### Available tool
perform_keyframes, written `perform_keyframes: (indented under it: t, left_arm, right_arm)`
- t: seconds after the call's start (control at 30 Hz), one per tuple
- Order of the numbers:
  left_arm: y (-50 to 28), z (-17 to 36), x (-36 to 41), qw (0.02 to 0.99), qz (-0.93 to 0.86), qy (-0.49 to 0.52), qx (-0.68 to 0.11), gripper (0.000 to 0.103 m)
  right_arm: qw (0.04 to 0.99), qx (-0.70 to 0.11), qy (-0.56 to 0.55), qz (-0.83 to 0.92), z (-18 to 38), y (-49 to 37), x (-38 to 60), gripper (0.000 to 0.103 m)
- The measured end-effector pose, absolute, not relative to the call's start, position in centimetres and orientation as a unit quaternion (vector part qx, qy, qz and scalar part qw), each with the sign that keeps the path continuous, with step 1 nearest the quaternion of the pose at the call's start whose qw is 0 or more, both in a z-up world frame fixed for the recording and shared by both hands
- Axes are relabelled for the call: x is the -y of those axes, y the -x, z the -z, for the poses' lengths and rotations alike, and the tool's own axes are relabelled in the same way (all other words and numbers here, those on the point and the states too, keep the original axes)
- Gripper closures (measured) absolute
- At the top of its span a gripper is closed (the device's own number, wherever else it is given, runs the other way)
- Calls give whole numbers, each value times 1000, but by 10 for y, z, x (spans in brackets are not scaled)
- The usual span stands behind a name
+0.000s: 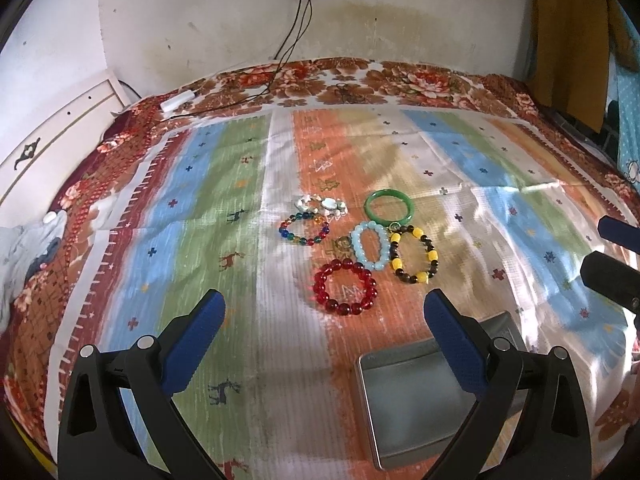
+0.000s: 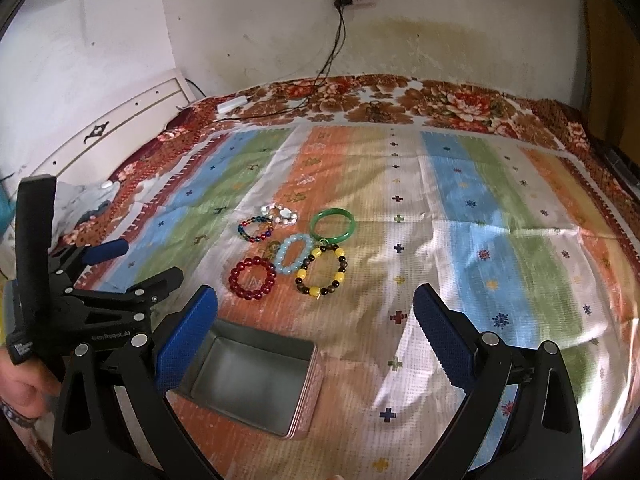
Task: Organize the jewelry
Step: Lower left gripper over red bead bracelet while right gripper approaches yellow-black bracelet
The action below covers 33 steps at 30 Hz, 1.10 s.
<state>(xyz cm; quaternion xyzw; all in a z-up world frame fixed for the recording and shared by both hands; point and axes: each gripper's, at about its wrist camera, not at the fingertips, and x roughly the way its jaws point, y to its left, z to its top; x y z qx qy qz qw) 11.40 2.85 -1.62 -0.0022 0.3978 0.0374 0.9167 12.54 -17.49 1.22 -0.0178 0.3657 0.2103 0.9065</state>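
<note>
Several bracelets lie together on the striped cloth: a red bead bracelet, a light blue one, a yellow-and-brown one, a green bangle, a multicolour one and a white shell one. An open grey tin sits nearer. My left gripper is open and empty, just short of the red bracelet. My right gripper is open and empty, right of the tin.
The cloth covers a bed with a floral blanket. A white headboard stands at the left. Cables run from a wall socket to a white charger. Crumpled cloth lies at the left edge.
</note>
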Motion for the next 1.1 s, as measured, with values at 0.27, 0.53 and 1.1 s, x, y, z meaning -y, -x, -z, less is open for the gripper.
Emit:
perform_keyframes:
  t: [0.27,0.53,1.1]
  left_arm:
    - [-133,24,-35,905,-36,11,-423,6]
    - [-156,37,-48,887,-34,41,-459,6]
    - [-201,73,-62,848,-36,53,-527,6]
  right_arm:
    - [896,-395,21,-199,-4,-153,169,4]
    - [892,-411,18,-188,2,-181,167,4]
    - [861,-480,44,-165,45,-232,151,4]
